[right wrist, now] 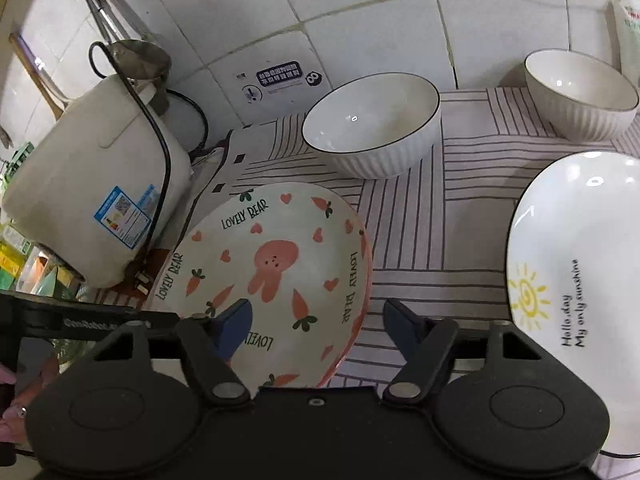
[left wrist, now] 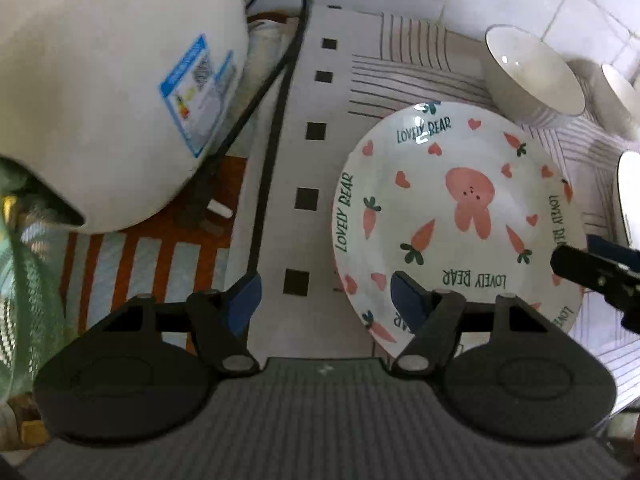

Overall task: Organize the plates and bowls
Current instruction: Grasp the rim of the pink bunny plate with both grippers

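Basically both grippers flank the bunny plate (left wrist: 452, 216): left gripper (left wrist: 324, 300) w/ fingers apart straddling its left rim, right gripper (right wrist: 316, 320) fingers apart straddling its right rim, nothing clamped. Plate's round, no long axis; neither hand clearly nearer. Right view alone shows the sun plate (right wrist: 576, 280) to its right & both bowls (right wrist: 372, 124) behind; left view clips them.

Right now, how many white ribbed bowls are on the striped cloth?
2. The larger white ribbed bowl sits behind the rabbit-print plate; the smaller white ribbed bowl sits far right by the tiled wall. Others may lie outside view.
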